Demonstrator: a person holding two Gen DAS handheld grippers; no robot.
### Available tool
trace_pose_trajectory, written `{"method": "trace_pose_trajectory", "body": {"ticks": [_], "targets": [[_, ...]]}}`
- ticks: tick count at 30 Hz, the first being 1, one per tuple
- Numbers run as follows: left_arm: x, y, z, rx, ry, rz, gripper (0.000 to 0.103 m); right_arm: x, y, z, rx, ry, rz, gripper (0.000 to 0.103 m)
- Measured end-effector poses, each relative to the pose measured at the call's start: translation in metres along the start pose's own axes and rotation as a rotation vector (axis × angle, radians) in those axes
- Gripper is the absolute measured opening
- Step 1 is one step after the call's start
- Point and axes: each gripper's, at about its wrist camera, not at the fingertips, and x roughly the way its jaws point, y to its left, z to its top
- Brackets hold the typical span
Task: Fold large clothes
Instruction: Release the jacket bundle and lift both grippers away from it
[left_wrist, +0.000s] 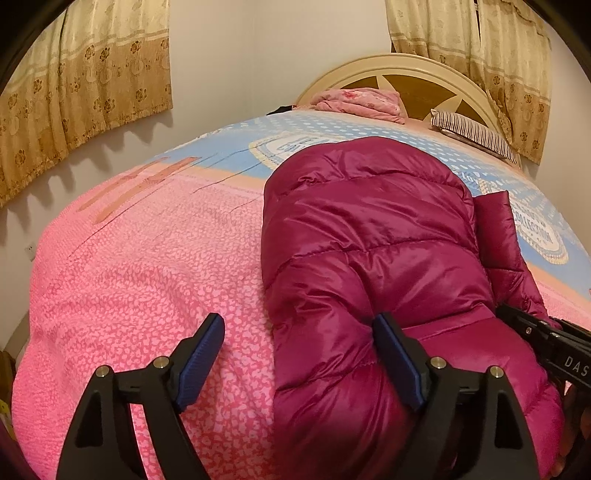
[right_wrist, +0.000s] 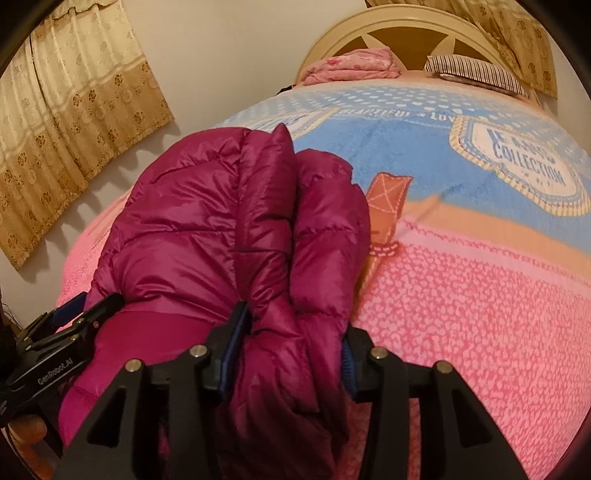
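Note:
A shiny magenta puffer jacket (left_wrist: 369, 240) lies folded into a long bundle on the bed, running away from me. My left gripper (left_wrist: 299, 343) stands wide open at the bundle's near left edge; its right finger rests over the fabric and its left one hovers over the pink cover. In the right wrist view a thick fold of the jacket (right_wrist: 221, 221) bulges up between the pads of my right gripper (right_wrist: 291, 343), touching both. The left gripper (right_wrist: 74, 317) shows at that view's left edge, and the right gripper (left_wrist: 546, 339) at the other view's right edge.
The bed cover (left_wrist: 147, 277) is pink near me and blue farther off. By the cream headboard (left_wrist: 406, 79) lie a folded pink blanket (left_wrist: 362, 98) and a striped pillow (left_wrist: 476, 134). Gold curtains (left_wrist: 74, 92) hang on the left wall. A hand (right_wrist: 26, 428) holds the left tool.

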Motion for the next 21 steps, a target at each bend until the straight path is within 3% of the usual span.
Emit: {"method": "trace_pose_trajectory", "body": {"ticks": [6, 13, 16, 21], "targets": [[-0.003, 0.001, 0.001, -0.003, 0.003, -0.003, 0.085, 0.001, -0.004, 0.001, 0.018, 0.007, -0.006, 0.055], [-0.009, 0.001, 0.002, 0.003, 0.005, 0.014, 0.085, -0.005, 0.005, 0.003, -0.032, 0.003, -0.055, 0.058], [-0.026, -0.001, 0.006, 0.016, -0.009, 0.030, 0.085, -0.012, 0.008, 0.004, -0.035, -0.005, -0.060, 0.058], [-0.087, 0.006, 0.016, 0.015, -0.111, 0.011, 0.085, -0.054, 0.017, 0.010, -0.041, -0.076, -0.062, 0.059]]}}
